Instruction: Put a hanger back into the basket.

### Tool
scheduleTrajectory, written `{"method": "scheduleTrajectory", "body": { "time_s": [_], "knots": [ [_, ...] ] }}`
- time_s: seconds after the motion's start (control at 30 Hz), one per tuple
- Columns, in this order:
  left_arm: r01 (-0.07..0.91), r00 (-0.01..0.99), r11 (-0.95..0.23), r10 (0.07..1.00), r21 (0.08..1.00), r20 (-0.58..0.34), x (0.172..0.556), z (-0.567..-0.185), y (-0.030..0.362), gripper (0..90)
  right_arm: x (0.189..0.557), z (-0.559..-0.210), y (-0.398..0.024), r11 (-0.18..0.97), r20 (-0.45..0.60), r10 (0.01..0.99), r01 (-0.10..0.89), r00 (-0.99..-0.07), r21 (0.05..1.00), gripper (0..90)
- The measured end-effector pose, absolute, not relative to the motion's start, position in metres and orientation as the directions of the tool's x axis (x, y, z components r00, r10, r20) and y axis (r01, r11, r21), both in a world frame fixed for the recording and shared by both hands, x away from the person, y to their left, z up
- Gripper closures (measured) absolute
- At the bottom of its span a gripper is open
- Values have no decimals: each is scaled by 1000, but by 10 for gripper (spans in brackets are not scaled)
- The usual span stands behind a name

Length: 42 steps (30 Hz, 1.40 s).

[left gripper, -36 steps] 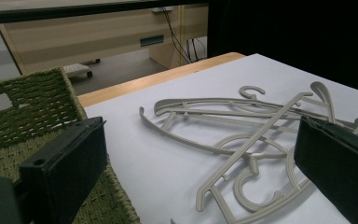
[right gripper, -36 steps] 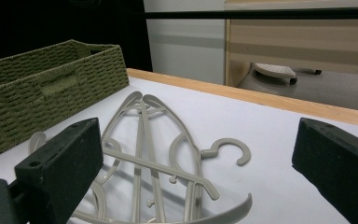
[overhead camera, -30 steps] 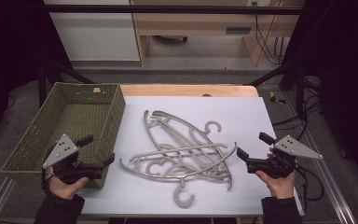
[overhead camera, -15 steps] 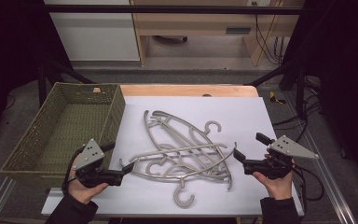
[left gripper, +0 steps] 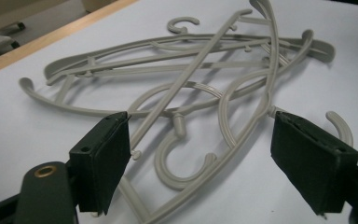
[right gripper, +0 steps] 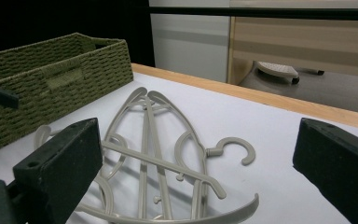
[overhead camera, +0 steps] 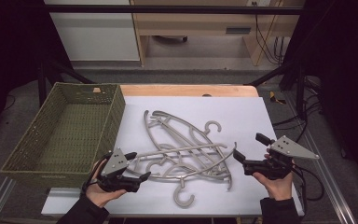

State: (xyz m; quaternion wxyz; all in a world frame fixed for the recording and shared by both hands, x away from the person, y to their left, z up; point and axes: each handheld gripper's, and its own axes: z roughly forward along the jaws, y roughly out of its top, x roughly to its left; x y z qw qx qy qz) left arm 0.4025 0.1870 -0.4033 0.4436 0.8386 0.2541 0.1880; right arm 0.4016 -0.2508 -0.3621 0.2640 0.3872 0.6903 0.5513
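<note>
Hangers (overhead camera: 186, 156), a tangled grey pile, lie mid-table on the white sheet (overhead camera: 242, 112), with the green basket (overhead camera: 28, 158) at their 9 o'clock. Left gripper (overhead camera: 137, 165) sits at the pile's 8 o'clock edge; its jaws have just been closing a little, straddling hanger arms, pads not yet pressing. Right gripper (overhead camera: 249, 149) waits at 3 o'clock, jaws wide apart. Step, as I read it: the reach-in. Next move calls for singling out one top hanger and closing squarely on it.

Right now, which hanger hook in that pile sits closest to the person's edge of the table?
The hook sticking out of the bottom of the hanger pile, alone on the white mat; the other clear hook points toward the far side.
</note>
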Motion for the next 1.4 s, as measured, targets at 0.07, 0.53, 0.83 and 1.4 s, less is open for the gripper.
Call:
{"method": "scheduleTrajectory", "body": {
  "time_s": [0.07, 0.53, 0.83, 1.4],
  "knots": [
    [262, 810, -494, 580, 829, 90, 403, -406, 182, 195, 402, -362, -251, 93, 63, 826, 246, -561, 965, 16],
    [245, 887, -622, 454, 744, 87, 414, -423, 152, 323, 401, -362, -249, 101, 61, 818, 248, -572, 963, 19],
    [232, 916, -706, 390, 668, 94, 427, -434, 135, 425, 402, -363, -247, 112, 57, 817, 255, -574, 961, 20],
    [207, 936, -806, 327, 555, 126, 441, -456, 111, 535, 403, -364, -245, 117, 57, 811, 256, -582, 960, 22]
  ]
}}
